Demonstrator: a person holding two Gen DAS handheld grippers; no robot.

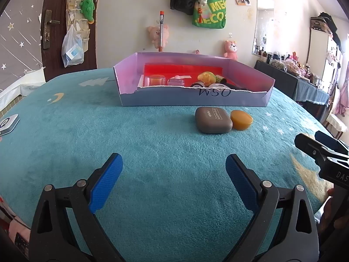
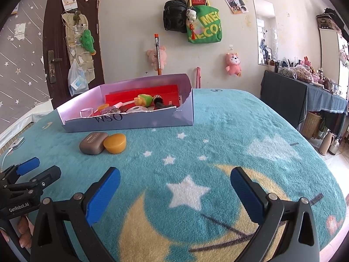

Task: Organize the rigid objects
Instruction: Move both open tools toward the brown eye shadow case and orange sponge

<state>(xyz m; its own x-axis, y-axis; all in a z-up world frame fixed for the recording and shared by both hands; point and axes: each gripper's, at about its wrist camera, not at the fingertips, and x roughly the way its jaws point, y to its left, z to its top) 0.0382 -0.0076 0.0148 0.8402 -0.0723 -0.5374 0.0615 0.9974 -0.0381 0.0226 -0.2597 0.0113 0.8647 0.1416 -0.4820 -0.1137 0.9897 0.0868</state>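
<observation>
The work surface is a bed covered by a teal blanket (image 1: pixel 109 131) printed with stars and a moon. Toward its far side stands a shallow lilac cardboard box (image 1: pixel 192 98), front wall torn low and lettered.

Done: the box already holds a mixed lot of small rigid items lying on a red liner: a clear cup (image 1: pixel 155 80), a yellow-green toy (image 2: pixel 144 99), a dark bottle (image 2: pixel 160 102), and several small jars too crowded to tell apart.

Outstanding: two items lie on the blanket just in front of the box, touching each other. They are a grey eyeshadow case (image 1: pixel 213 120) and, on its right, an amber round piece (image 1: pixel 241 119). A small white device (image 1: pixel 7 123) sits at the far left edge; whether it belongs to the task cannot be told.

The left hand-held gripper (image 1: pixel 174 181) hovers low over the blanket, spread wide, holding nothing, short of the case. The right hand-held gripper (image 2: pixel 175 194) is likewise spread wide and empty, over the moon print, well apart from both items.

Judgement: task mostly complete; two placements appear to be left.
</observation>
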